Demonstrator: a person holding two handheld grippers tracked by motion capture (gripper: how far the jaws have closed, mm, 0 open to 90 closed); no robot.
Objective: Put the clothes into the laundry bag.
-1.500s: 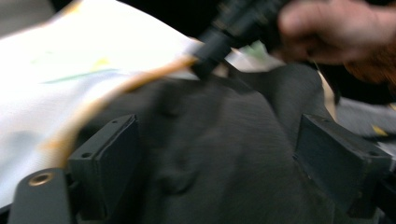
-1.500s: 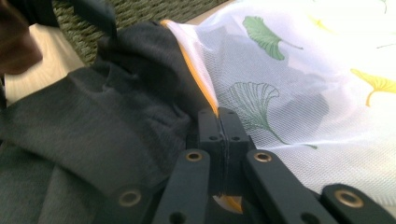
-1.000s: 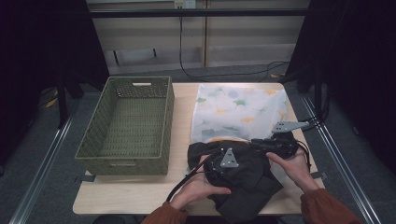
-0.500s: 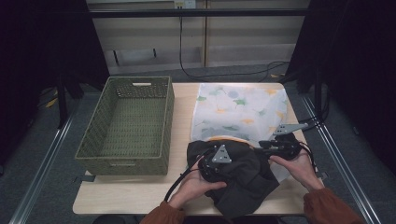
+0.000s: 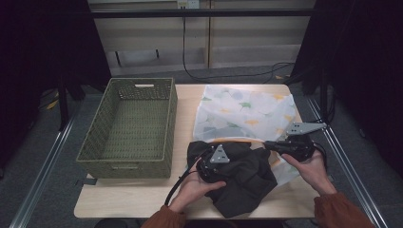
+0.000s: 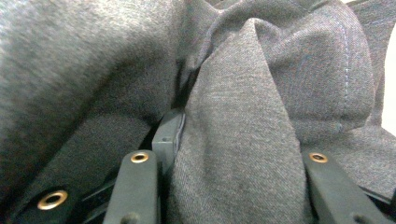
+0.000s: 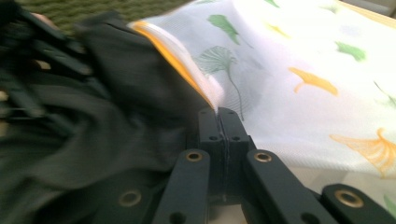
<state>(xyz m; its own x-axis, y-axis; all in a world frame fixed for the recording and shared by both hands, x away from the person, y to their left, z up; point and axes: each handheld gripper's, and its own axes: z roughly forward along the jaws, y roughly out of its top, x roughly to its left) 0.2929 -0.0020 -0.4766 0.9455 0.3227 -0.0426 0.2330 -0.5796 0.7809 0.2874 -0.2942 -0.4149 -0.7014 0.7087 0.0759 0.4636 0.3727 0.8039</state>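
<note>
Nearest the table's front edge, one dark grey garment (image 5: 237, 178) lies crumpled, partly overlapping the near end of one white mesh bag (image 5: 247, 111) printed with green and yellow leaves and edged in orange. The left gripper (image 5: 212, 166) sits on top of the garment with the person's left hand (image 5: 197, 187) half tucked under folds; in the left gripper view its jaws have just been closing and stand partway apart with a thick fold of the grey cloth bunched between them, though whether the pads actually press it is hidden by the cloth itself. The right gripper (image 5: 273, 146), held in the right hand (image 5: 311, 166), has its jaws closed flat together, tips at the bag's orange rim (image 7: 187, 70); that view is blurred, so I cannot tell whether any fabric is pinched. Both forearms are cut off at the bottom edge. Further left stands one green woven basket (image 5: 97, 142). One black cable (image 5: 223, 76) trails on the floor beyond the table (image 5: 123, 202).
</note>
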